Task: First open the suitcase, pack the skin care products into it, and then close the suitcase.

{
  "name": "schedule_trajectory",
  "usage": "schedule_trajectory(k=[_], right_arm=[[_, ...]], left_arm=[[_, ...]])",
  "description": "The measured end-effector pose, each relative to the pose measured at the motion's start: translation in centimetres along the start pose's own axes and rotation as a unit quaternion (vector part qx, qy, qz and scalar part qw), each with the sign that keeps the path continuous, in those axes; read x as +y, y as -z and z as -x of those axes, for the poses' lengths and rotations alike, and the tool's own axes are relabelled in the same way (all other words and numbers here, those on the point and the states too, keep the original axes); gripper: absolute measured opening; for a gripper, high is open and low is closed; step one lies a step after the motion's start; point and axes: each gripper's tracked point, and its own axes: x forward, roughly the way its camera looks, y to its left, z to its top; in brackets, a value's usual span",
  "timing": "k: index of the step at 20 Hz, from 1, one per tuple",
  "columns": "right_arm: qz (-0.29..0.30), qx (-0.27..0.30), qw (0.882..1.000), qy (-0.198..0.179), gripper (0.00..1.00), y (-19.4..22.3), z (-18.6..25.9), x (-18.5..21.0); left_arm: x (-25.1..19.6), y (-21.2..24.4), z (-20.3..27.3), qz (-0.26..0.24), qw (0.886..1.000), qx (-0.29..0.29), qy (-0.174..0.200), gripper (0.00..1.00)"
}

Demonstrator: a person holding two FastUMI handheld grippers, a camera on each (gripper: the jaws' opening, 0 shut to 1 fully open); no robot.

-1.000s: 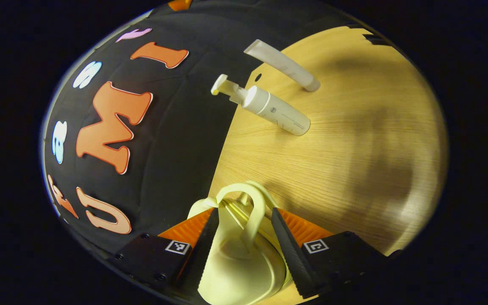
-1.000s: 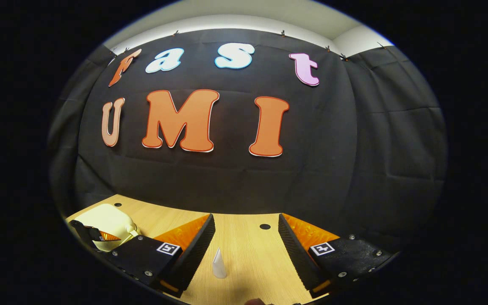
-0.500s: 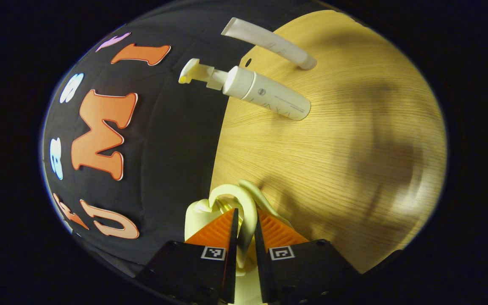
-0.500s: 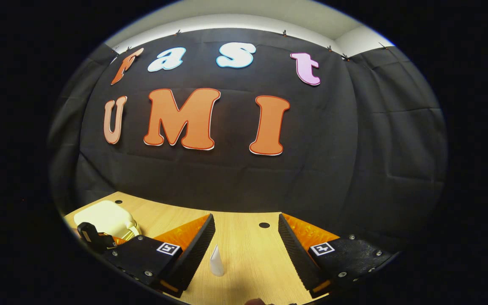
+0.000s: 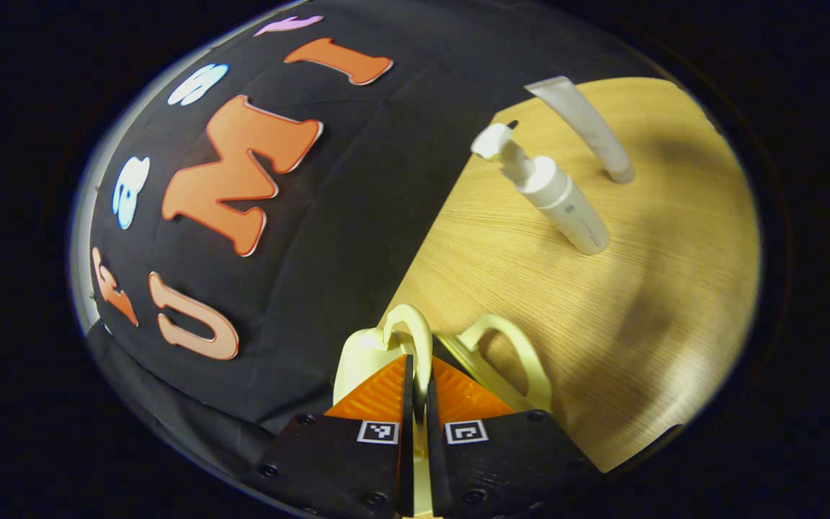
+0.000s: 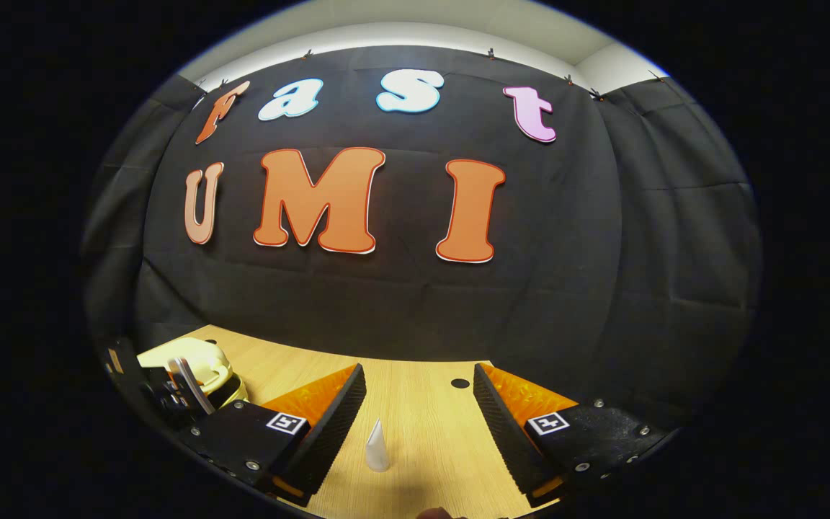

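My left gripper point(image 5: 415, 375) is clenched on the upper handle point(image 5: 415, 339) of the pale yellow suitcase point(image 5: 361, 357), both orange fingers pressed flat against the thin loop so almost no gap shows between them. A second handle point(image 5: 512, 353) of the same case stands apart just to the right of my fingers, with a dark gap between the two loops, so the case looks parted at that edge; how far it is open I cannot tell from here. The case sits at the near end of the wooden table point(image 5: 674, 288), close to the black cloth wall point(image 5: 357, 202). Farther along the table I see a white pump bottle point(image 5: 563, 205) standing upright, and beyond it, near but not touching, a white tube point(image 5: 591, 126) standing on its cap. In the right gripper view, my right gripper point(image 6: 418, 404) is released, its fingers spread wide and holding nothing, hovering low over the table point(image 6: 429, 447). The tip of the tube point(image 6: 377, 447) rises between those fingers, touching neither. Off to the left in that view I can see the suitcase point(image 6: 184, 357) with the left gripper point(image 6: 170, 386) on it, well apart from my right one. A small dark hole point(image 6: 460, 383) marks the tabletop near the wall point(image 6: 602, 288).
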Motion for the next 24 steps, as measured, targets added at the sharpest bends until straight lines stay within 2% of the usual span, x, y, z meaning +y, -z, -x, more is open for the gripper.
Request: schedule_trajectory(k=[8,13,19,24], right_arm=[[0.01,-0.004,1.0,-0.017,0.96,-0.6,-0.1,1.6],[0.019,-0.005,1.0,-0.022,0.96,-1.0,-0.4,2.5],[0.025,-0.007,0.999,-0.021,0.96,-1.7,-0.6,3.6],[0.035,-0.007,0.999,-0.016,0.96,-2.0,-0.7,4.6]], left_arm=[[9.0,0.8,1.7,0.087,0.995,-0.004,-0.045,0.09],[15.1,3.1,2.1,0.175,0.982,0.002,-0.065,0.09],[21.4,7.9,2.4,0.224,0.969,0.009,-0.101,0.1],[26.1,14.5,1.8,0.249,0.959,0.03,-0.134,0.12]])
